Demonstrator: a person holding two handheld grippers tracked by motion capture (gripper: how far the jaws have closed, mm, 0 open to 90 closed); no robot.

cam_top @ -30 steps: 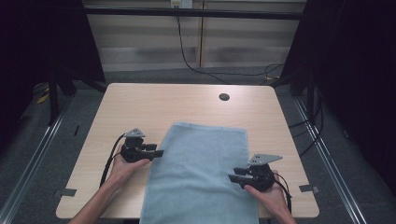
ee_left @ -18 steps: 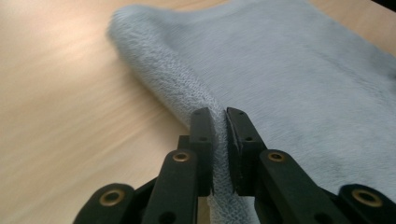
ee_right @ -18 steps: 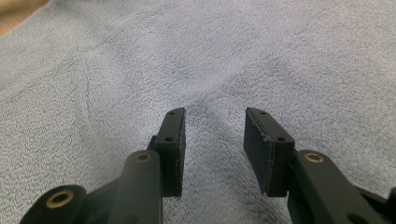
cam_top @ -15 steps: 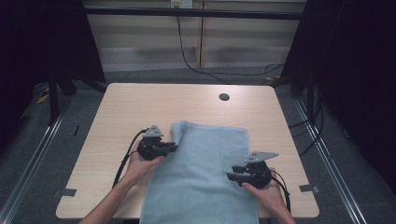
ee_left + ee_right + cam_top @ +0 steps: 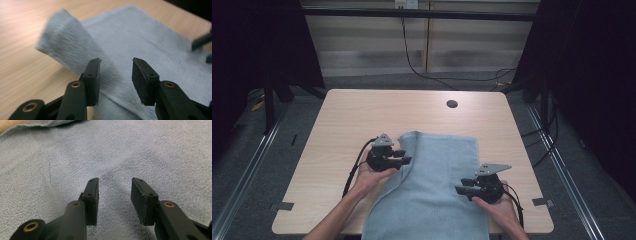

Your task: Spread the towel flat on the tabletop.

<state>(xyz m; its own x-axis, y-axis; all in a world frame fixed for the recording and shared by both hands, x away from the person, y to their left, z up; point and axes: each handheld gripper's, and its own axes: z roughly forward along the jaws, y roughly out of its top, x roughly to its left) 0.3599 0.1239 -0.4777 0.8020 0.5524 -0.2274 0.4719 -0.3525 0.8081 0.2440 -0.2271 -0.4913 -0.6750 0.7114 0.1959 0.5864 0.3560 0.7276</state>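
A light blue towel lies on the wooden table, its near end hanging over the front edge. Its left edge is lifted and folded inward. My left gripper is at that fold, open, the raised flap just beyond its fingertips. My right gripper hovers low over the towel's right side, open, with flat towel pile under and ahead of its jaws. The right gripper's tips appear at the far right of the left gripper view.
A round dark grommet hole sits near the table's far edge. Bare wood stretches left of and beyond the towel. Black cables trail from both grippers, and one hangs on the wall behind the table.
My left gripper has moved right, bringing the towel's left edge inward so it now stands folded over. The towel looks narrower. The right gripper has barely moved.
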